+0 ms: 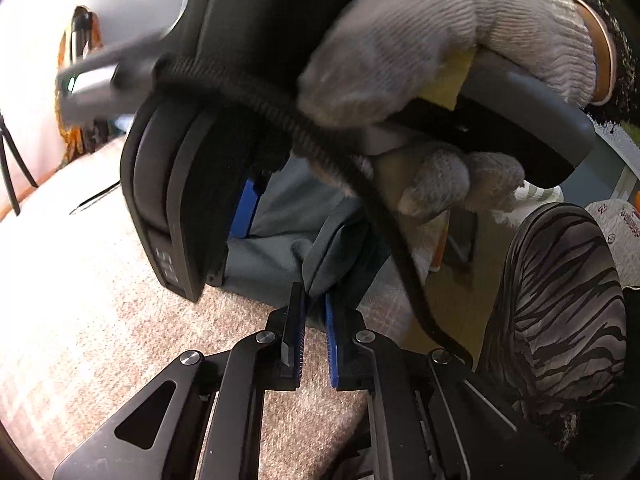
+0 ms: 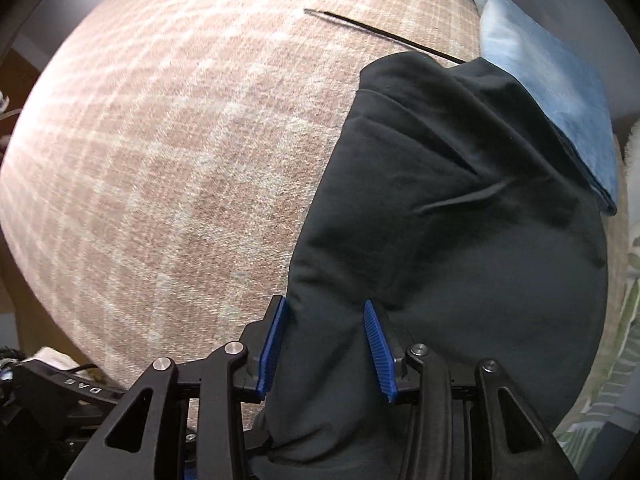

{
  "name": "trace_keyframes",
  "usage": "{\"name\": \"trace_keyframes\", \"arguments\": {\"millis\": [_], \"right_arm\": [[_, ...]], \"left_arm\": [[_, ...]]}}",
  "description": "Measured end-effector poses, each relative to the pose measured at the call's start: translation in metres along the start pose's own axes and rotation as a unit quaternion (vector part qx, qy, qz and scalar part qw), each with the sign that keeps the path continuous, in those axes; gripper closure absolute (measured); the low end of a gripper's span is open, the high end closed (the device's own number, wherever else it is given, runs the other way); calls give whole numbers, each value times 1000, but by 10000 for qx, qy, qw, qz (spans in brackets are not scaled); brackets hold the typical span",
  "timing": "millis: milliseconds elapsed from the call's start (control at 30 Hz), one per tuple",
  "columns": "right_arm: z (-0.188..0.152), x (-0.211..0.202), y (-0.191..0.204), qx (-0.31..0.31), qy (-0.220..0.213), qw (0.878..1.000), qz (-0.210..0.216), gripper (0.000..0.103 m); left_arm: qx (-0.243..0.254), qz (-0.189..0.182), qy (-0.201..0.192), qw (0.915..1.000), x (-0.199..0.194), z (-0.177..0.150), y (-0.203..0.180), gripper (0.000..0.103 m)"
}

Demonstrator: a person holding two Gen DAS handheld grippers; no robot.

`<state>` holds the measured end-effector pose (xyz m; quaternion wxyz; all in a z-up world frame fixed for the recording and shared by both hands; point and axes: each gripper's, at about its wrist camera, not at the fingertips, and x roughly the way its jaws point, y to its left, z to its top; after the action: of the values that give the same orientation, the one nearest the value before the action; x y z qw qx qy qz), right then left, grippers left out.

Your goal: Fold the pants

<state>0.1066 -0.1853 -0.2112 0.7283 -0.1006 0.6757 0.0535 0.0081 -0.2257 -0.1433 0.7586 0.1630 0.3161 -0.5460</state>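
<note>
Dark grey pants (image 2: 460,220) lie spread on a beige checked cover (image 2: 160,140). My right gripper (image 2: 323,303) points down onto them near their lower edge. Its blue pads (image 2: 274,348) stand apart with a hump of the cloth between them. In the left wrist view my left gripper (image 1: 314,300) is shut on a raised fold of the pants (image 1: 272,256) just above the cover. A gloved hand (image 1: 440,40) holds the right gripper's body close above, and one of its blue pads (image 1: 244,208) shows beside the cloth.
A folded blue denim piece (image 2: 560,100) lies against the pants' far right side. A thin black stick (image 2: 380,30) rests on the cover beyond them. A black cable (image 1: 400,260) hangs between the grippers. A zebra-striped knee (image 1: 560,300) is at the right.
</note>
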Motion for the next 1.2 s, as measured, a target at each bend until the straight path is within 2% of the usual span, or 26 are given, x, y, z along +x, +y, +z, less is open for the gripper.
{"name": "trace_keyframes", "arguments": {"millis": [167,233,300,400,600,667,800,867,1000,1067,1100,1133,1200], "right_arm": [[7,8,18,-222,106,9991,-345,62],[8,7,22,-272,80,9988,-409,68],[4,5,31,-280,17,9986,-442,79],[2,-1,33,-231,-96,9991,-334,95],[-9,-22,21,89,-490,9987,65,100],[-16,-29,14,197,-629,9976,216,100],[-20,-38,6,351,-880,9946,432,100],[-24,-44,-4,512,-1038,9912,640,100],[-33,-46,-18,513,-1027,9883,1008,98],[-41,-49,-26,538,-1066,9846,1276,88],[-46,-52,-30,536,-1033,9825,1452,68],[-54,-59,-35,533,-1097,9789,1638,62],[-70,-69,-37,342,-1230,9793,1572,65]], "left_arm": [[14,50,-61,10000,-4,-2,1,97],[35,78,-77,9999,-6,-3,1,97],[39,94,-101,9999,-8,-3,0,97],[-8,108,-172,9998,-13,-2,-1,98],[-313,53,-405,9987,-31,-15,-2,99],[-351,36,-469,9983,-36,-20,-9,100],[-314,-383,-453,9977,-43,-28,-26,103],[-192,-368,-392,9984,-47,-34,-31,103],[-564,-371,-420,9968,-67,-35,-9,103],[-724,-209,-460,9961,-74,-33,9,103],[-786,-174,-440,9958,-76,-29,16,103],[-799,-136,-403,9959,-77,-29,23,101],[-747,85,-338,9966,-75,-27,34,100]]}}
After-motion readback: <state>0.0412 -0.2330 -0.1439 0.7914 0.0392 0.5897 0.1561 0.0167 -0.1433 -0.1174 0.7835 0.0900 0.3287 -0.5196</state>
